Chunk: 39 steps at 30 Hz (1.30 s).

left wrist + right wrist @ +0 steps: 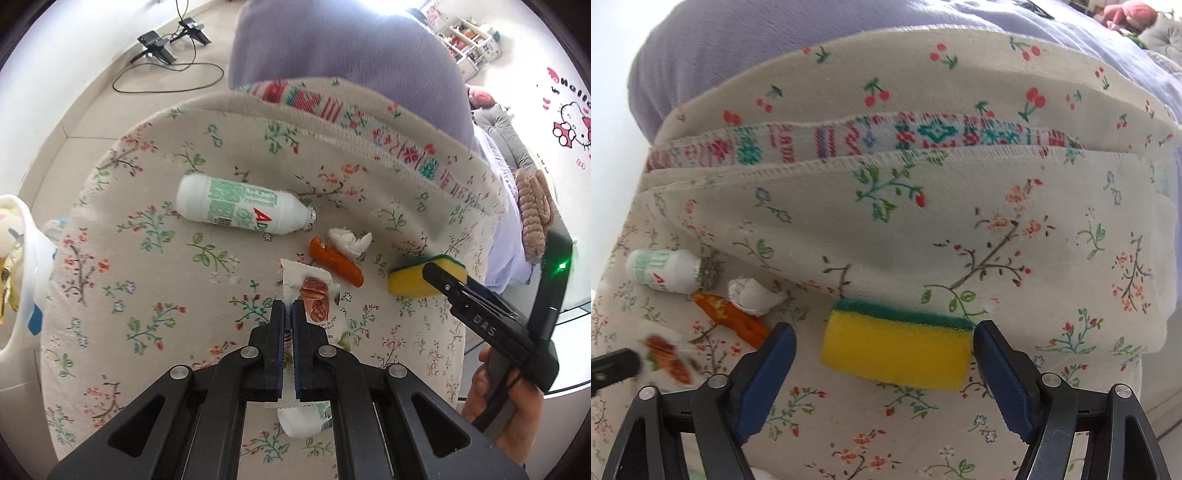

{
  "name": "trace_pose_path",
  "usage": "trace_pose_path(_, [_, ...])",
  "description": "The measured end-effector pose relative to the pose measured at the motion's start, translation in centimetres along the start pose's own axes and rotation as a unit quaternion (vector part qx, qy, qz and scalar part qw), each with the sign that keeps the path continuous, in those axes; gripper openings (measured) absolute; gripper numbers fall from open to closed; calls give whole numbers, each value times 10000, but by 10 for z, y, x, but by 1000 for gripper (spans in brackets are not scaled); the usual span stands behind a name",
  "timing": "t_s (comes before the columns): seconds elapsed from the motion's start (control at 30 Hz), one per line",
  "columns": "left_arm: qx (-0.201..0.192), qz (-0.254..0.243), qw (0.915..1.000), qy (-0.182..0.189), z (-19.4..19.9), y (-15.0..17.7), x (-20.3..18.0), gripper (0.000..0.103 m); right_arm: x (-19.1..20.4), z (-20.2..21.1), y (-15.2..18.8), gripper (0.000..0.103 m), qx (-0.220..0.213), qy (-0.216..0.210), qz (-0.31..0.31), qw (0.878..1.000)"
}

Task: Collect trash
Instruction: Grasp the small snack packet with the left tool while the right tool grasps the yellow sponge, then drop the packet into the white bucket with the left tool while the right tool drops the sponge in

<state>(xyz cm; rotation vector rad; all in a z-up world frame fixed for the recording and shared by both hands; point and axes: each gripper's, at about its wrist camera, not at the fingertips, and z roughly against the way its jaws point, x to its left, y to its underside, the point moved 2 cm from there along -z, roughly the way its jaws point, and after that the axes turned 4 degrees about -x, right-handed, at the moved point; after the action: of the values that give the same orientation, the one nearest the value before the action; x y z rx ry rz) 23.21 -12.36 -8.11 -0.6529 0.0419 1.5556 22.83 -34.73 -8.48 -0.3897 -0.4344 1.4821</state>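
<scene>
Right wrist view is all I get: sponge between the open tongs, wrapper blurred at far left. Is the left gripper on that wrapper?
Observer: Yes. The left tongs are shut on the snack wrapper, pinching its near part.
Operator: Anywhere to drop it?
Observer: A white bin with trash inside stands off the left edge of the flowered cloth, outside your frame.
Operator: Status light on my gripper?
Observer: A green light glows on its body, above the hand holding it.
</scene>
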Motion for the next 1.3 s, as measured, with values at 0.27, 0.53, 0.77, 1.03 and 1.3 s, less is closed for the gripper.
trace_pose_path(0.27, [-139, 112, 9998, 122, 31, -3, 24, 3, -3, 0, 0, 56, -25, -113, -263, 9996])
trace_pose_path(0.53, [-383, 370, 9985, 78, 75, -16, 70, 3, 21, 45, 5, 55, -566, -769, -314, 9949])
trace_pose_path(0.77, [-667, 788, 9941, -326, 120, -34, 139, 3, 55, 53, 19, 55, -533, -1335, -321, 9891])
trace_pose_path(1.03, [-1174, 1634, 9737, -1066, 178, -40, 249, 3, 97, 72, 25, 55, -766, -1902, -110, 9787])
trace_pose_path(1.3, [-867, 1518, 9741, -1436, 167, -33, 272, 4, 150, 78, 33, 55, -720, -2486, 121, 9659])
